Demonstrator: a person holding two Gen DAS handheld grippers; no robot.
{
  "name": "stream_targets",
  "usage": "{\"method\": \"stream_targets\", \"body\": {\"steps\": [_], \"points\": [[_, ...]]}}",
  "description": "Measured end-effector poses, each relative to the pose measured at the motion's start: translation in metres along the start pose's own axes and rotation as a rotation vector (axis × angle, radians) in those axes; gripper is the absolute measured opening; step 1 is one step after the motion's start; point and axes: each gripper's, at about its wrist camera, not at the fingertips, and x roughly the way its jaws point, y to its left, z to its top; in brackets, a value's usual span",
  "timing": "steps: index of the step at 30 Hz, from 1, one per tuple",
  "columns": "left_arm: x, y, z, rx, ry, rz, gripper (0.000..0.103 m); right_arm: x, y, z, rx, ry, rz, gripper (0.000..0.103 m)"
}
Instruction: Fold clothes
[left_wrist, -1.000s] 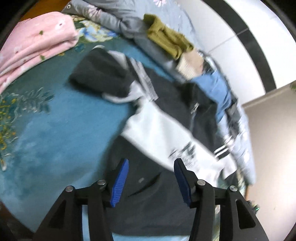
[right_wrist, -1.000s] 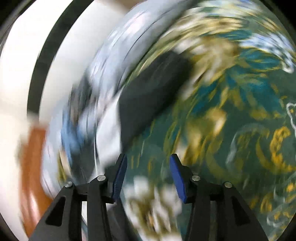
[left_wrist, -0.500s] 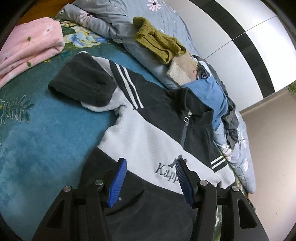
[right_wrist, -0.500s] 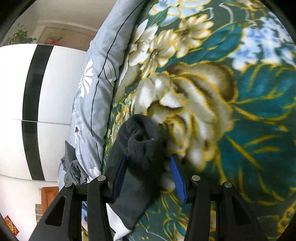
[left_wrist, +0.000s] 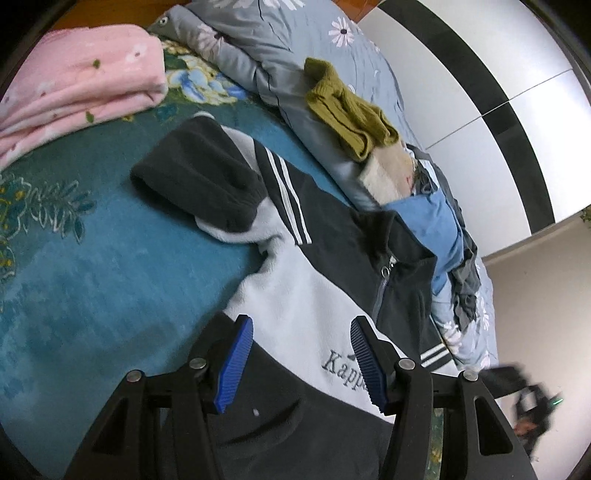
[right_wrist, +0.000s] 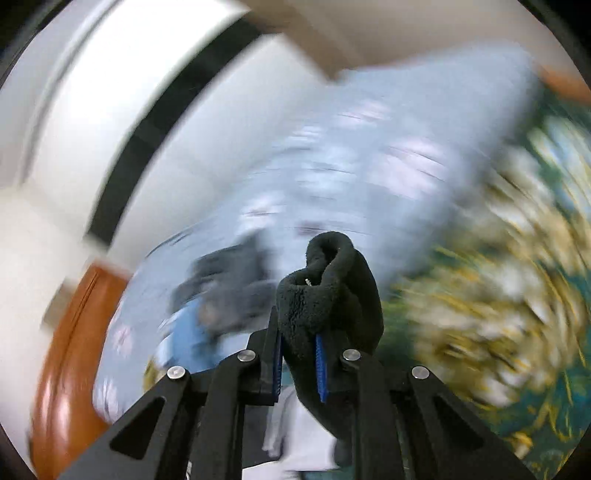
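A bed (left_wrist: 92, 258) covered by a teal floral blanket fills most of the left wrist view. A grey-blue quilt (left_wrist: 295, 48) printed with daisies lies heaped along its far side. A black and light-grey fleece jacket (left_wrist: 303, 295) with white stripes and a half zip lies spread front-up on the blanket, its near sleeve folded back so that the dark cuff (left_wrist: 199, 184) rests on the shoulder. A folded pink blanket (left_wrist: 81, 92) sits at the head of the bed, well apart from the jacket. On the quilt lie an olive knit garment (left_wrist: 347, 114), a cream one just beside it and a blue one (left_wrist: 436, 221) next to the jacket's collar.

The left gripper (left_wrist: 301, 363) hovers over the jacket's lower front, its jaws standing apart with nothing between them. In the blurred right wrist view, the right gripper (right_wrist: 299, 363) has its jaws closing on a bunched dark fleece cuff (right_wrist: 328, 295), which the blue pads pinch from both sides.
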Motion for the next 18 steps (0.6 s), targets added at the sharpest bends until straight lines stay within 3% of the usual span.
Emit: {"method": "stream_targets", "body": {"steps": [5,9,13,18], "points": [[0.01,-0.003,0.018,0.023,-0.005,0.014,0.059,0.02,0.137,-0.021,-0.259,0.047,0.152,0.015],[0.009,0.001,0.034,0.009,-0.037,0.02,0.059,0.059,0.225,-0.077,-0.41,0.126,0.209,0.015],[0.004,0.023,0.054,-0.056,-0.063,0.026,0.059,0.107,0.281,-0.154,-0.527,0.233,0.216,0.015],[0.007,0.065,0.066,-0.22,-0.043,-0.031,0.059,0.183,0.31,-0.261,-0.597,0.41,0.174,0.015]]}}
